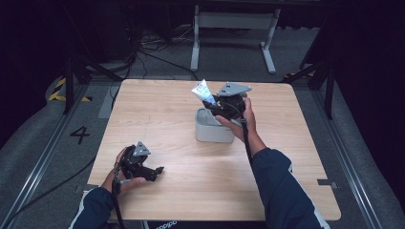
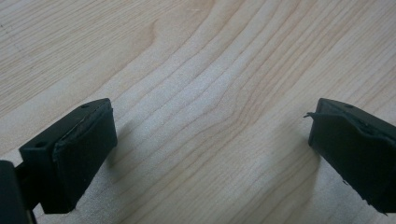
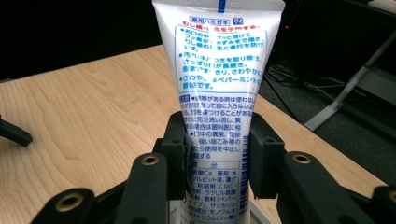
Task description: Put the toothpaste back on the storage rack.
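Light wood-grain counter (image 1: 167, 119) sits on grey floor (image 1: 363, 157). White desk frame (image 1: 234, 33) stands beyond far edge, with loose black cables (image 1: 153, 45) beside it. Yellow-black hazard tape (image 1: 59, 90) at left, and "4" marking (image 1: 79, 134) on floor near rail.

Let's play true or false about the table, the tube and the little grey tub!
1. The right tool is shut on the white tube. True.
2. The left tool holds a spoon. False: its jaws stand open with nothing between them, over the bare wooden table.
3. The tube is above the grey tub. True.
4. The tube's printing is green. False: it is blue and red.
5. The tub sits by the left hand. False: it sits by the right hand.
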